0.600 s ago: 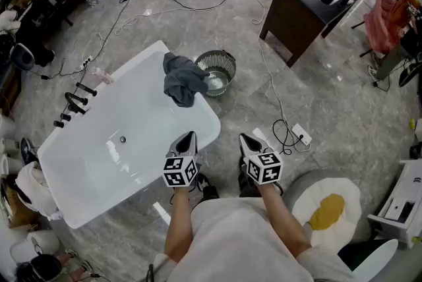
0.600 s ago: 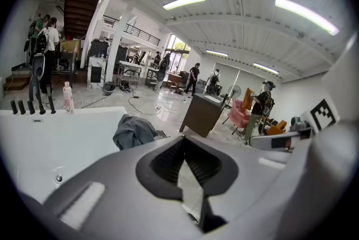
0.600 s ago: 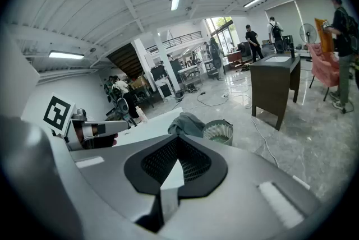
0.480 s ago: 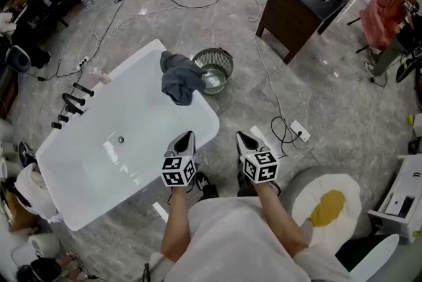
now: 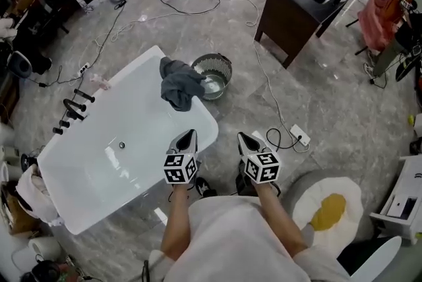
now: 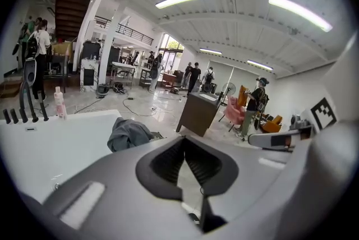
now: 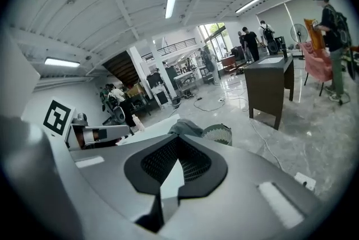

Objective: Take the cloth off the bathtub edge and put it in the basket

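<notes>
A crumpled dark grey cloth (image 5: 179, 84) hangs over the far edge of the white bathtub (image 5: 119, 162). Right beside it on the floor stands a round wire basket (image 5: 213, 74). My left gripper (image 5: 188, 137) is shut with nothing in it and hovers over the tub's near right corner, well short of the cloth. My right gripper (image 5: 245, 140) is shut and empty too, over the floor to the right of the tub. The left gripper view shows the cloth (image 6: 128, 133) ahead on the tub rim. The right gripper view shows the cloth (image 7: 185, 127) and the basket (image 7: 217, 133) past its tips.
A dark vanity cabinet (image 5: 300, 5) with a white sink stands at the back right. Cables and a power strip (image 5: 299, 134) lie on the grey marble floor. Black taps (image 5: 72, 109) line the tub's left rim. A white and yellow rug (image 5: 326, 205) lies near right.
The whole view has shifted slightly, with tub, cloth and basket sliding a little up the picture. Both grippers stay shut and keep their place side by side.
</notes>
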